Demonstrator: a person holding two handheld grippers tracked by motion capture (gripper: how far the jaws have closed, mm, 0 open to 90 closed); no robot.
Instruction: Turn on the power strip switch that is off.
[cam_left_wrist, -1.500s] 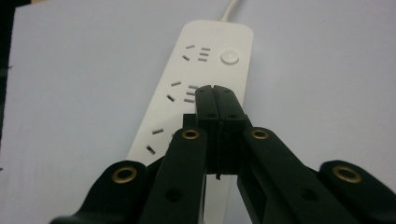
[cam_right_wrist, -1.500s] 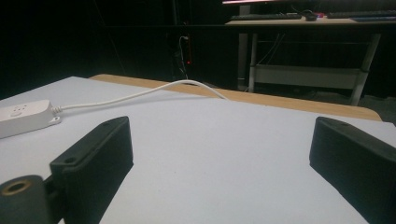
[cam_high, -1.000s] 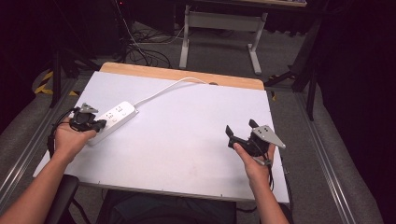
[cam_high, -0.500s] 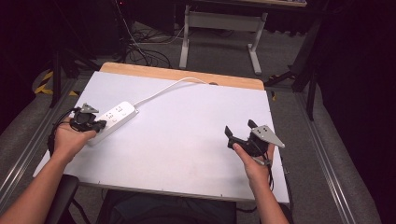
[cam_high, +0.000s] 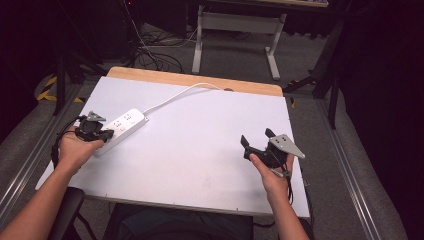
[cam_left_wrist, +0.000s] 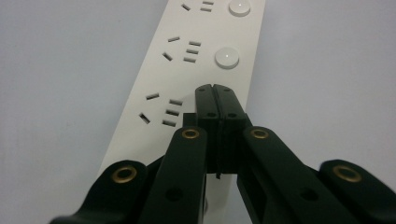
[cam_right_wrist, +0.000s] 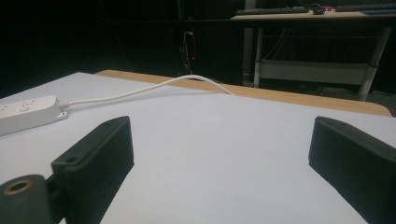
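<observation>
A white power strip (cam_high: 123, 124) lies at the table's left side, and its white cable (cam_high: 175, 96) runs to the back edge. My left gripper (cam_high: 105, 134) is shut, with nothing between its jaws. In the left gripper view its tips (cam_left_wrist: 215, 89) sit just over the strip (cam_left_wrist: 182, 51), beside the nearest socket group. Two round white buttons (cam_left_wrist: 227, 58) show farther along; whether the tips touch the strip I cannot tell. My right gripper (cam_high: 257, 137) hovers open near the table's right front. It (cam_right_wrist: 219, 129) holds nothing and looks across at the strip (cam_right_wrist: 28, 112) and cable (cam_right_wrist: 163, 86).
The white table top (cam_high: 200, 145) has a wooden strip (cam_high: 200, 80) along its back edge. Behind it on the floor stand a grey desk frame (cam_high: 235, 30) and dark cables (cam_high: 155, 55). Metal rails (cam_high: 345, 165) run along both sides of the table.
</observation>
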